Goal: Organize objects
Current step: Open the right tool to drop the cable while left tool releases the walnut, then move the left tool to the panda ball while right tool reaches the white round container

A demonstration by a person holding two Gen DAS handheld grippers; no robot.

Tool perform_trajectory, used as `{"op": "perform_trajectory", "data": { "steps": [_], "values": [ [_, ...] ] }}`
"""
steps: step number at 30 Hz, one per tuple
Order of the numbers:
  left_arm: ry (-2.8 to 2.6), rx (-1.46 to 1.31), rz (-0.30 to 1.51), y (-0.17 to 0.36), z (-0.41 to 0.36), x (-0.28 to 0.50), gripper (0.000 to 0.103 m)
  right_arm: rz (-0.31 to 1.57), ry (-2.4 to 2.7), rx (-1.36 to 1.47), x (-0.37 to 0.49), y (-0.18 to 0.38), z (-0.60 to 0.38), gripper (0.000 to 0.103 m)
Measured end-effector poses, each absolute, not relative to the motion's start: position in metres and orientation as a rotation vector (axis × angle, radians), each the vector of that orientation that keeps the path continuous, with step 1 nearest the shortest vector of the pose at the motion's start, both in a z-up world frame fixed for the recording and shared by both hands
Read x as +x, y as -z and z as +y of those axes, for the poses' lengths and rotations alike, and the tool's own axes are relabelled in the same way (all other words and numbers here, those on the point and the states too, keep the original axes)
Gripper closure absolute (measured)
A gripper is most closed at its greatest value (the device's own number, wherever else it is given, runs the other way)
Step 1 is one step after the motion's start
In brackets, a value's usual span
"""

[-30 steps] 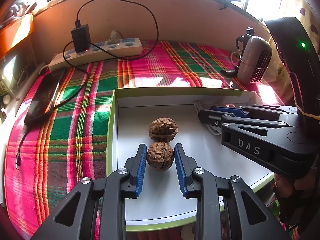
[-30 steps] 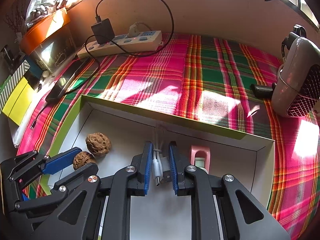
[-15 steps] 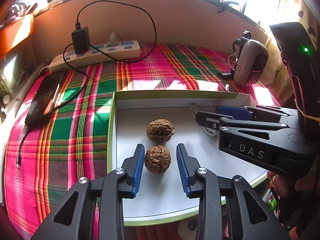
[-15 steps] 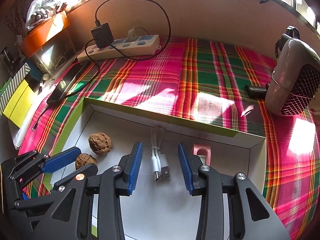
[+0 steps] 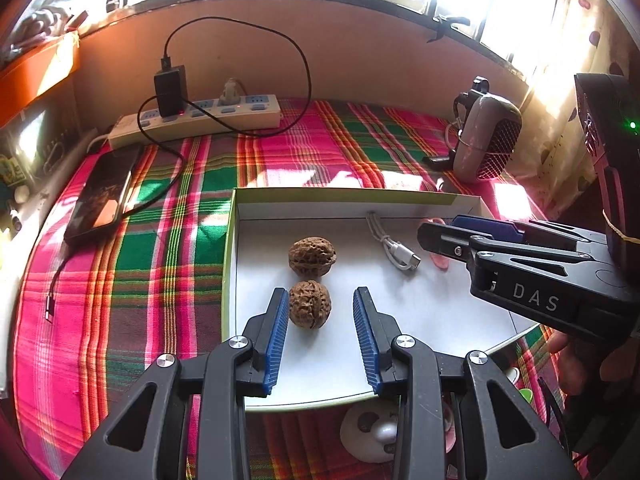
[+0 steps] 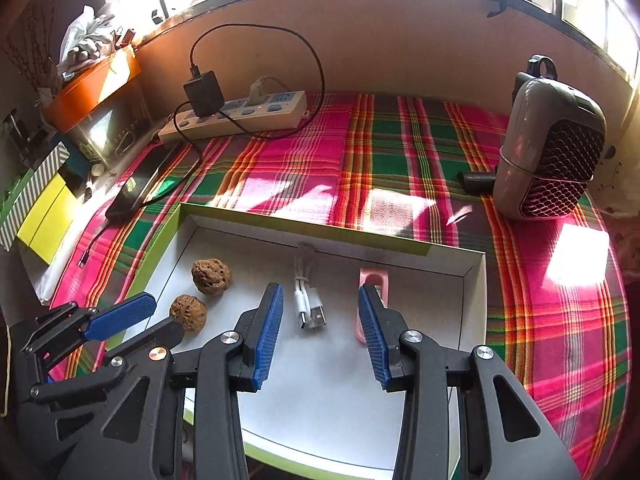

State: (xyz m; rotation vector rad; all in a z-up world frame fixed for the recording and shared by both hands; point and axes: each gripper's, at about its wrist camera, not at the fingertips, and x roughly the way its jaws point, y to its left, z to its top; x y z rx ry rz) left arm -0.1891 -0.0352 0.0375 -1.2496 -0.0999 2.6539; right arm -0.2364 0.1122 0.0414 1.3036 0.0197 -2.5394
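Note:
A white tray with a green rim lies on the plaid cloth. In it are two walnuts, the near one and the far one, a short white USB cable and a pink item, partly hidden. My left gripper is open, its jaws either side of the near walnut, not touching. My right gripper is open above the cable, holding nothing.
A power strip with a black charger and looping cord sits at the back by the wall. A phone lies at the left. A small grey heater stands at the right. A white round object lies below the tray's front edge.
Both grippers opened and drew back. The left let go of the near walnut and the right let go of the USB cable; both items now lie in the tray.

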Motion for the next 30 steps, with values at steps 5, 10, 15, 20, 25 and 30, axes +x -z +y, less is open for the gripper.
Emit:
{"op": "perform_trajectory", "data": {
  "steps": [5,10,15,20,25,30],
  "values": [
    [-2.670,-1.232,-0.110,-0.043,-0.038,-0.175,0.072,0.009,2.566,1.270,-0.218,-0.051,0.120,0.062],
    [-2.679,-1.197,-0.128,-0.051,-0.043,-0.157,0.072,0.008,2.593,1.241,-0.196,-0.057,0.130,0.062],
    [-2.673,-1.183,-0.144,-0.053,-0.045,-0.140,0.072,-0.034,2.618,1.215,-0.171,-0.059,0.143,0.062],
    [-2.663,-1.174,-0.173,-0.051,-0.048,-0.125,0.071,-0.061,2.650,1.194,-0.144,-0.058,0.156,0.062],
    [-2.652,-1.174,-0.211,-0.046,-0.051,-0.114,0.071,-0.089,2.671,1.213,-0.119,-0.049,0.167,0.062],
    [-2.629,-1.184,-0.227,-0.039,-0.052,-0.104,0.071,-0.158,2.681,1.212,-0.095,-0.043,0.178,0.062]
  ]
}}
